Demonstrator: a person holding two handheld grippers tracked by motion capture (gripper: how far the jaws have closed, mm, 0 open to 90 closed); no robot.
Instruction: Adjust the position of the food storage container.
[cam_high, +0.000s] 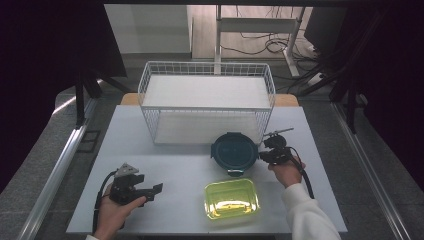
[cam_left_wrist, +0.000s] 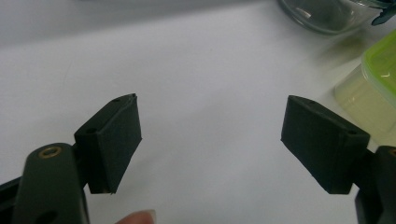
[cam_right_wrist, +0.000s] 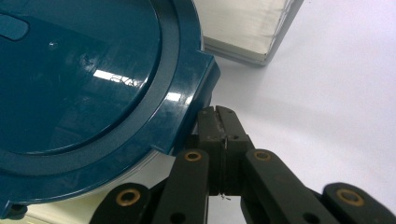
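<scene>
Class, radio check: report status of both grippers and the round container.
Left gripper open, idle on table. Right gripper shut, jaws together beside lid tab of round container. Nothing in the way.

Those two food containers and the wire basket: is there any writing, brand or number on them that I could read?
None can be read.
Round container's dark teal lid: plain, with glare and small scuffs.
Yellow-green rectangular container: no label visible.
White wire basket: no sign or tag visible.
</scene>
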